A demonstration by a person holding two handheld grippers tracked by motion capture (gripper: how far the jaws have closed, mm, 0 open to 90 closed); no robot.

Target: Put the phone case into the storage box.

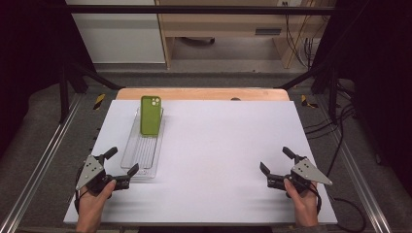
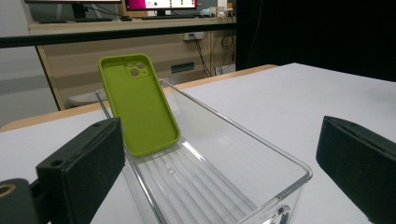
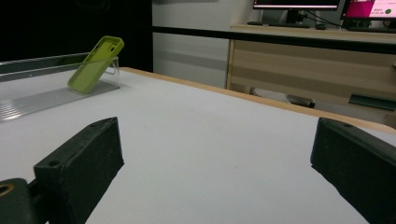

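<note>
White tabletop (image 1: 218, 145), left to right: left gripper (image 1: 121, 167), jaws wide and empty, at the near end of a clear tray (image 1: 141, 150); green phone case (image 1: 150, 115) leaning on its far wall, liable to topple if nudged; right gripper (image 1: 277, 167), wide, empty, well apart.

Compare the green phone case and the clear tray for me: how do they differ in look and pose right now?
The phone case is opaque green; the tray is see-through plastic with a ribbed floor. The phone case stands tilted, leaning on the tray's far end wall; the tray lies flat on the table. The phone case is shorter than the tray, which holds it. Neither is touched: the left gripper and right gripper are both open and hold nothing.
</note>
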